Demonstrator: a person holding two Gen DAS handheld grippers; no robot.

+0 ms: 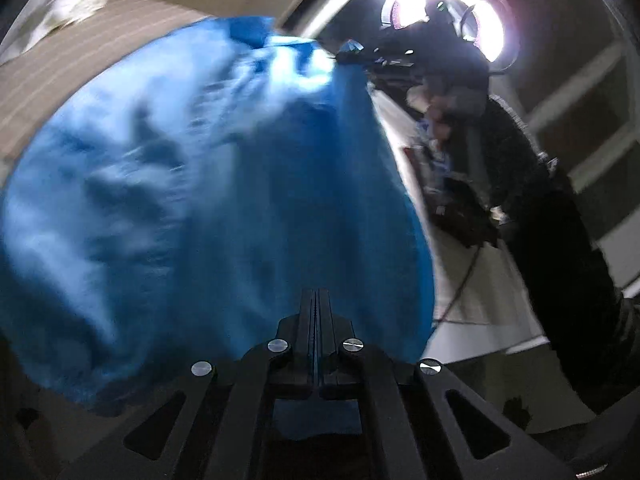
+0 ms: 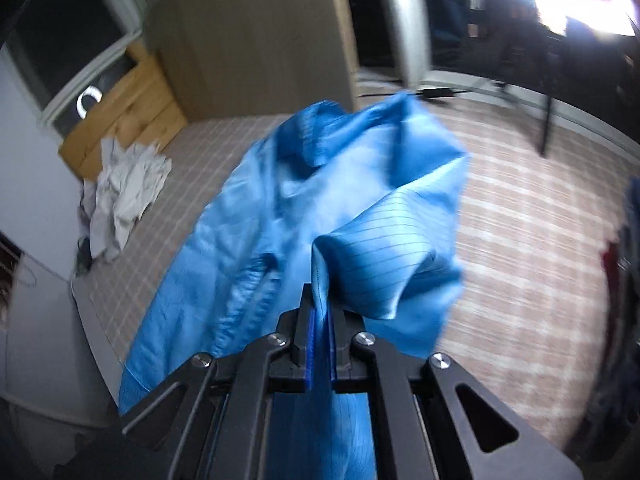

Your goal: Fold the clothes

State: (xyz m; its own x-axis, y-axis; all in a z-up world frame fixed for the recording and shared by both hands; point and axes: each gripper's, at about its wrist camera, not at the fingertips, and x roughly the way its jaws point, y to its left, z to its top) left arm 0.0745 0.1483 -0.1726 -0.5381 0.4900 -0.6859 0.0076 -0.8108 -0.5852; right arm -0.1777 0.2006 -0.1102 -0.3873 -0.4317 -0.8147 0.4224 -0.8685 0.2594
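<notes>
Currently mid-lift, both grippers clamped on the blue garment. Right gripper clenched on a folded hem edge, fabric visibly pinched between the jaws and running down past the fingers. Left gripper fully closed, jaws touching; blue cloth right in front and a sliver in the slot behind the tips, so probably pinching a thin edge, but not certain from this view. Garment hanging bunched between the two hands, above the checked bed cover; lower part trailing toward the near bed edge. Other gripper and the person's dark sleeve visible across the cloth in the left view, holding the far corner high. Heavy blur, so detail limited. White crumpled clothes piled at the far corner by the wooden cabinet, well apart from the work area. Judgement on doing this well: spread hands apart until the top edge goes taut, shake out the bunching, then lower flat onto the open checked area. Keep both pinches firm; slick fabric likely to slip. Avoid dragging over the white pile.
</notes>
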